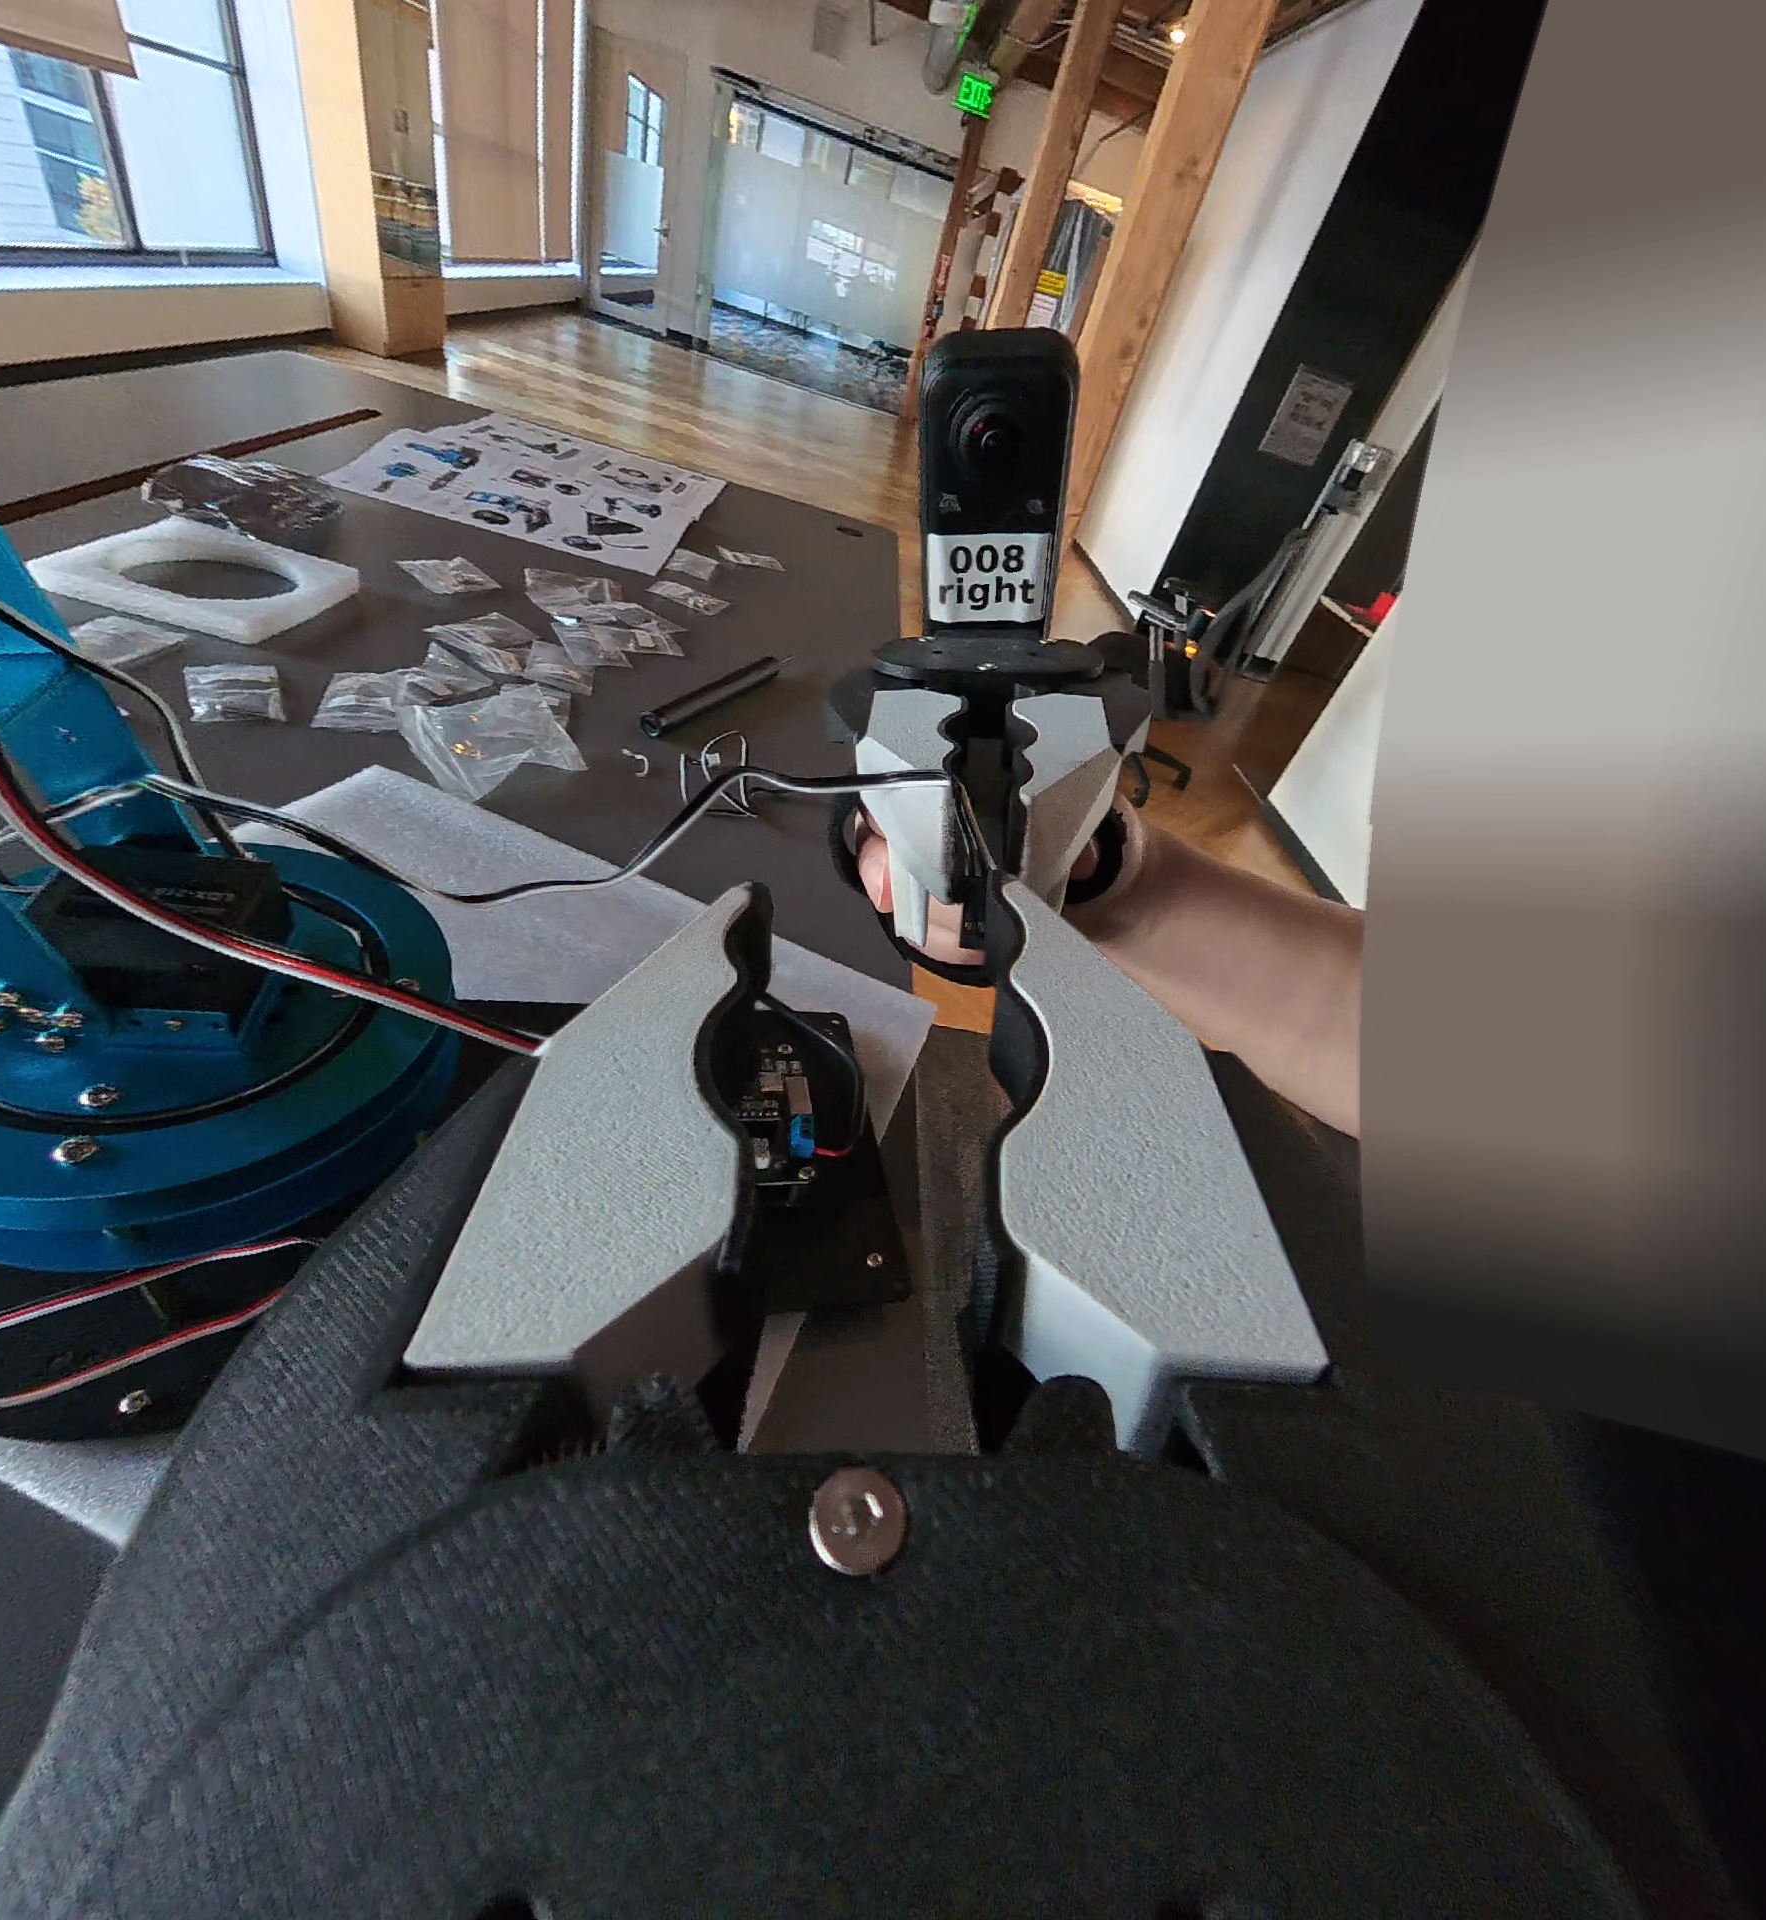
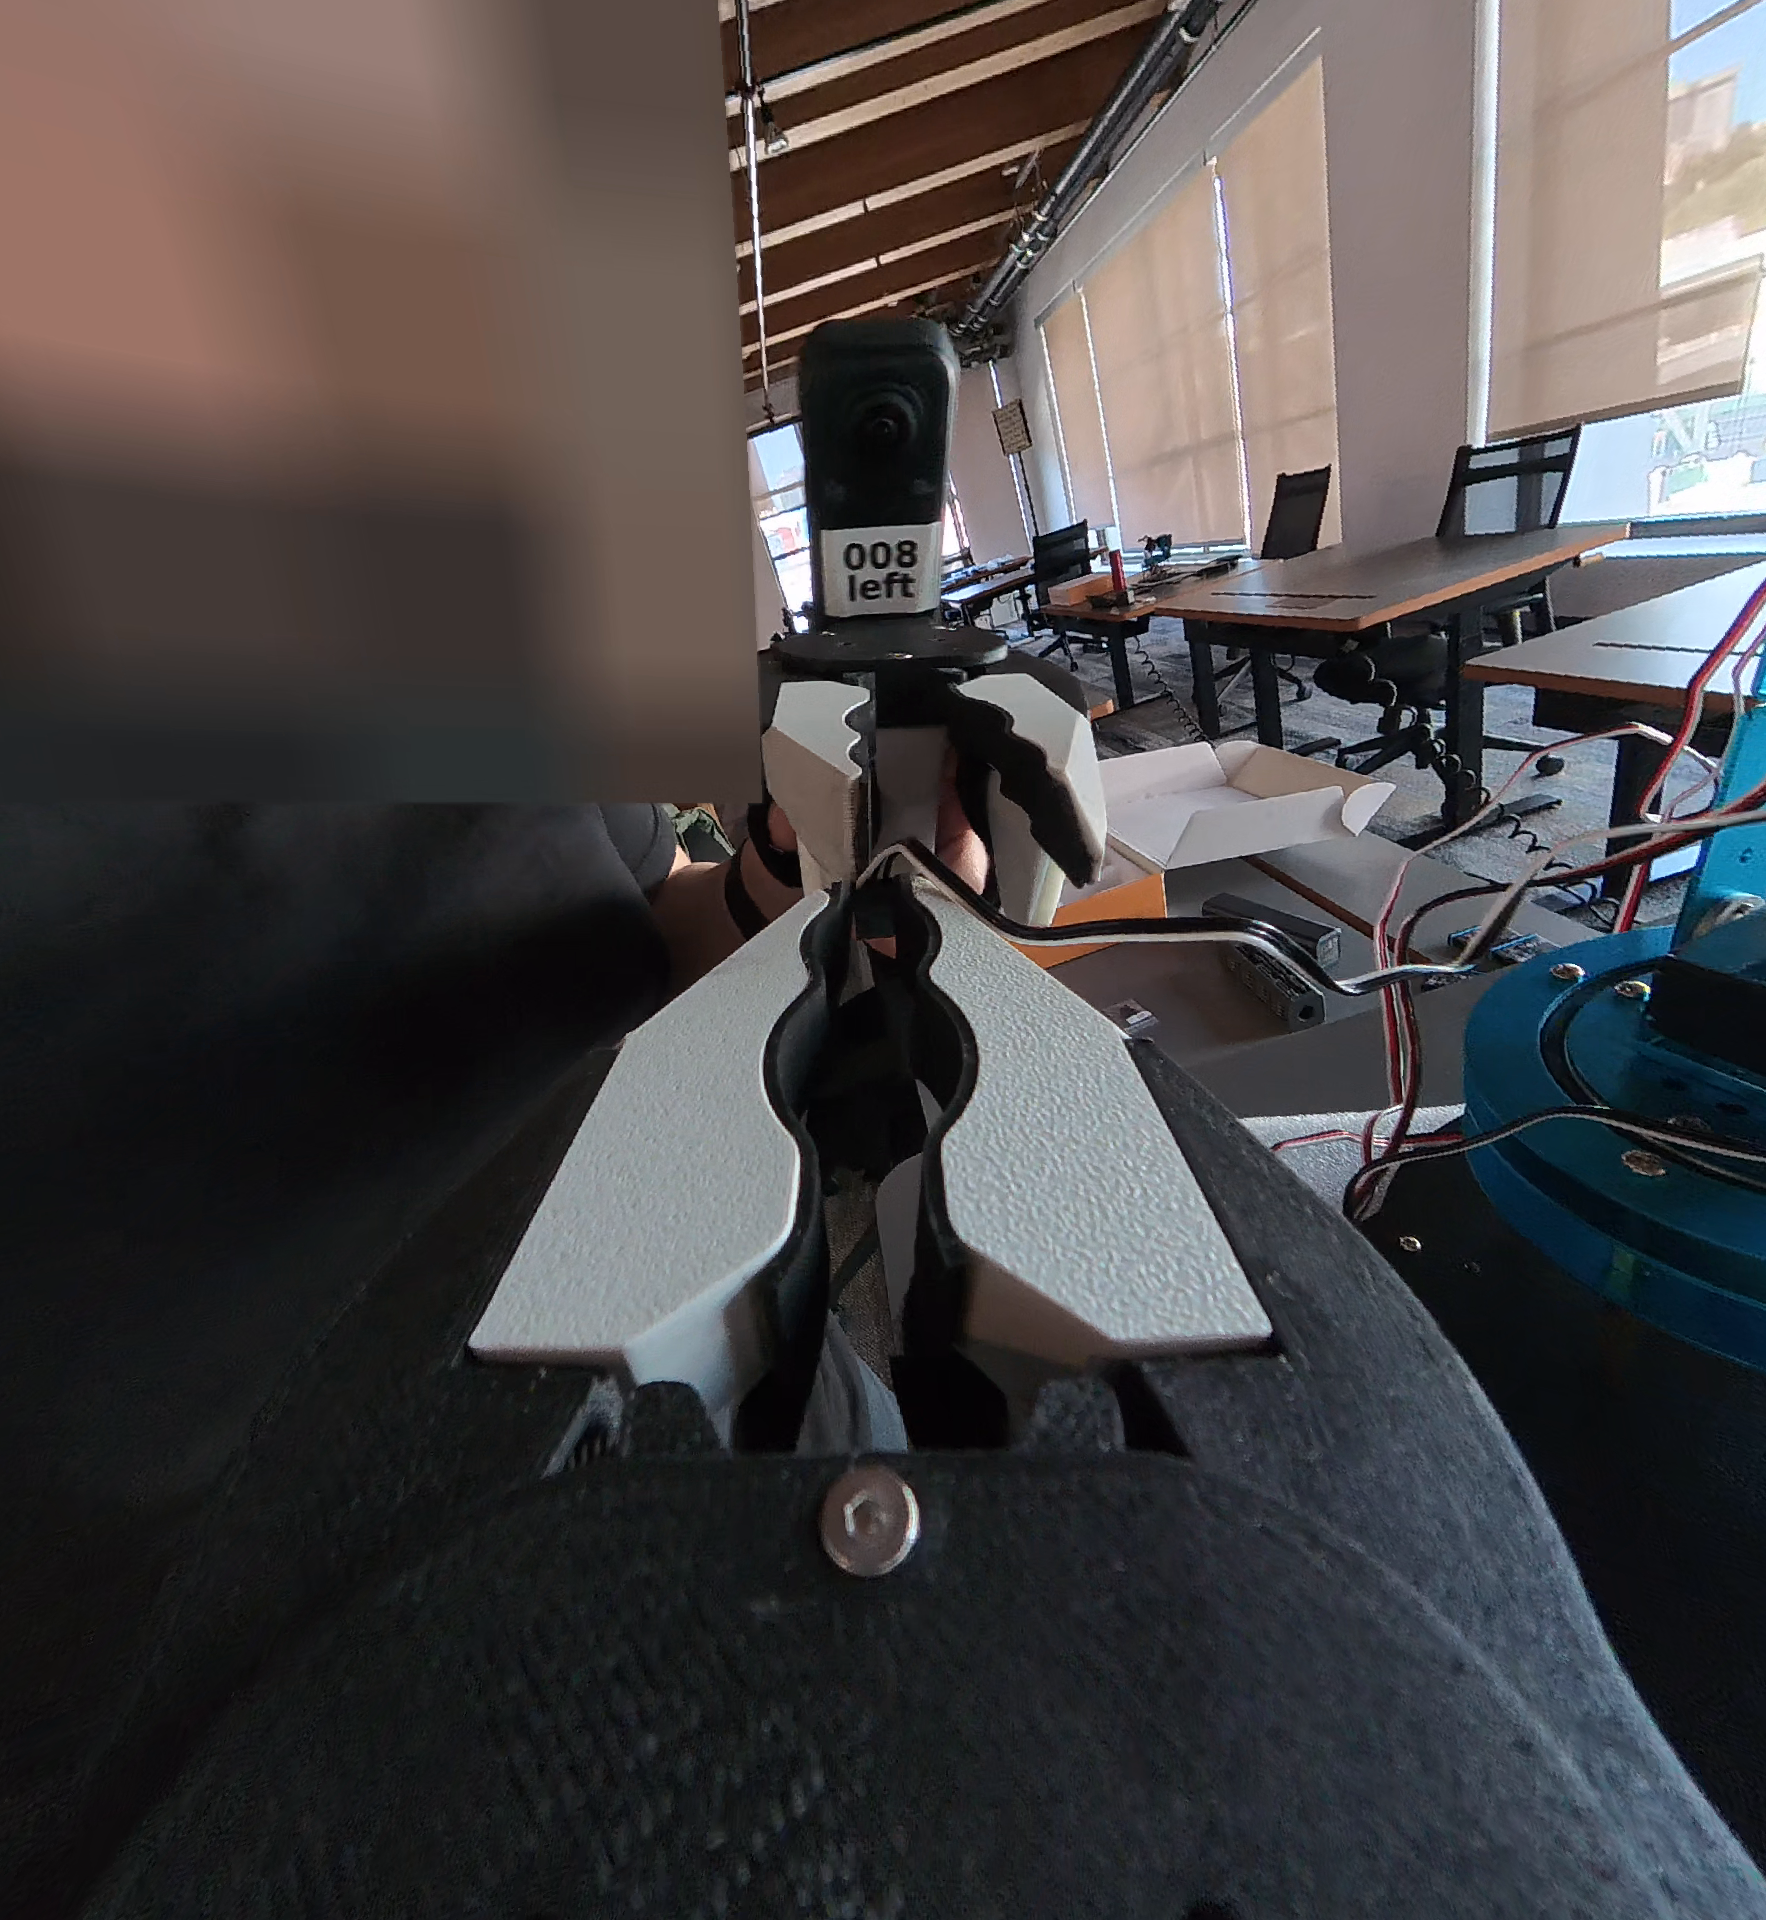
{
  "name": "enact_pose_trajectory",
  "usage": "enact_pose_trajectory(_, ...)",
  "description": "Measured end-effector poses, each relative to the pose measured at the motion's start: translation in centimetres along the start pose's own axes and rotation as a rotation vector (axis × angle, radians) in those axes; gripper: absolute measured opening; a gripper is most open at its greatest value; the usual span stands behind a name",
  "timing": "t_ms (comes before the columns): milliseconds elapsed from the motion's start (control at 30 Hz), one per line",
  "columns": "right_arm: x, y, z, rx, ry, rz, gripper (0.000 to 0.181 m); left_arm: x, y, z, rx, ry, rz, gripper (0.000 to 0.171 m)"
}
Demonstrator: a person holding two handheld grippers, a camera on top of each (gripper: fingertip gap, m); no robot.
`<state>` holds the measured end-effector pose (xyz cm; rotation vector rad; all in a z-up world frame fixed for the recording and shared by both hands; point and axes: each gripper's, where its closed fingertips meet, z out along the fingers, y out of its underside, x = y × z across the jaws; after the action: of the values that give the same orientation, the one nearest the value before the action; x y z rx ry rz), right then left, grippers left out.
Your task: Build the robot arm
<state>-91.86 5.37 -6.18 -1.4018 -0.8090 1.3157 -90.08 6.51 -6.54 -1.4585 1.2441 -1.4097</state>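
Left wrist view: the right claw (image 1: 972, 914) is closed on the black plug (image 1: 970, 902) of a black-and-white cable (image 1: 588, 883) that runs to the blue robot arm (image 1: 79, 935). A white label with print sits on the camera (image 1: 998, 436) above that claw. The left claw (image 1: 879, 914) gapes wide and holds nothing; its tips flank the plug. A circuit board (image 1: 791, 1112) lies under it, beside the blue arm on the bench (image 1: 817, 613). Beyond the blue arm lie plastic bags (image 1: 484, 675), a printed sheet (image 1: 536, 488) and a foam ring (image 1: 193, 587).
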Motion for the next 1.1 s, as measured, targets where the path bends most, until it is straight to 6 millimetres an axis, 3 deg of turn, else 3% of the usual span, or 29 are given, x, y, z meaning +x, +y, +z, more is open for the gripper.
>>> enact_pose_trajectory(267, 0.0, 0.0, -0.6, 0.007, 0.001, 0.013, 0.005, -1.0, 0.1, 0.1, -0.003, -0.041, -0.006, 0.041)
enact_pose_trajectory(300, -0.1, 0.1, -0.7, 0.009, -0.003, 0.017, 0.005, -1.3, 0.1, 0.0, 0.002, -0.051, -0.021, 0.033)
enact_pose_trajectory(400, 0.0, -0.2, -0.9, 0.038, -0.013, 0.049, 0.005, -1.2, -0.2, -0.3, 0.030, -0.027, -0.063, 0.034)
enact_pose_trajectory(833, -0.8, -3.8, -3.6, 0.312, -0.125, 0.170, 0.005, -2.9, -0.1, -3.3, 0.079, -0.103, -0.119, 0.033)
enact_pose_trajectory(1100, -0.6, -3.6, -4.0, 0.299, -0.086, 0.176, 0.005, -3.7, 0.7, -4.6, 0.075, -0.147, -0.133, 0.033)
